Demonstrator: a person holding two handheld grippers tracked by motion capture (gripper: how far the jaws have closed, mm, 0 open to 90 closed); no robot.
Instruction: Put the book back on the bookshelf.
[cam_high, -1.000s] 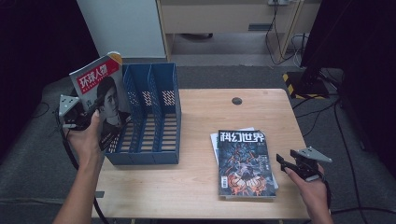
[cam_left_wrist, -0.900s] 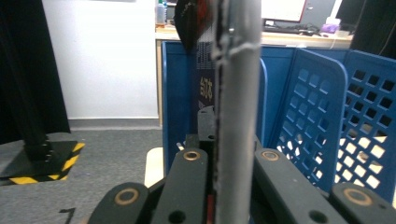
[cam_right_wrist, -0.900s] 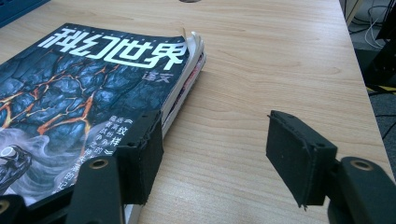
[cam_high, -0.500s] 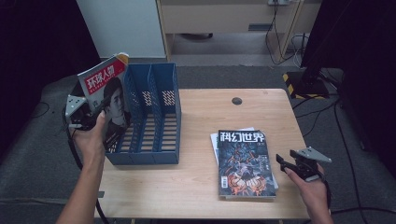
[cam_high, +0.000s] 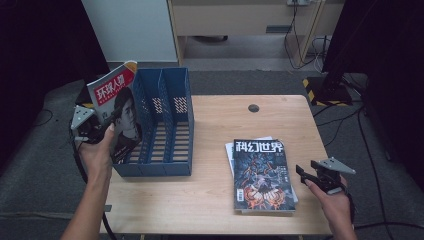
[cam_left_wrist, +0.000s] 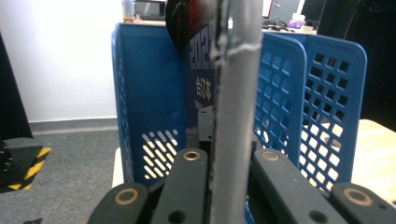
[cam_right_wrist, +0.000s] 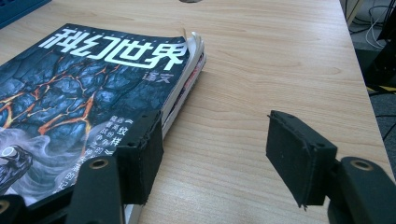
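We held the red-topped magazine (cam_high: 116, 112) upright at the left end of the blue file rack (cam_high: 167, 122), the left gripper (cam_high: 92, 125) with its jaws pinching its edge. It was tilted and not yet seated in a slot; we judged it could catch on a divider and buckle, or slip in the thin grip. Our right gripper (cam_right_wrist: 212, 154) waited with jaws spread beside the magazine stack (cam_high: 261, 167) on the desk (cam_high: 210, 190), one pad close enough to nudge the stack.
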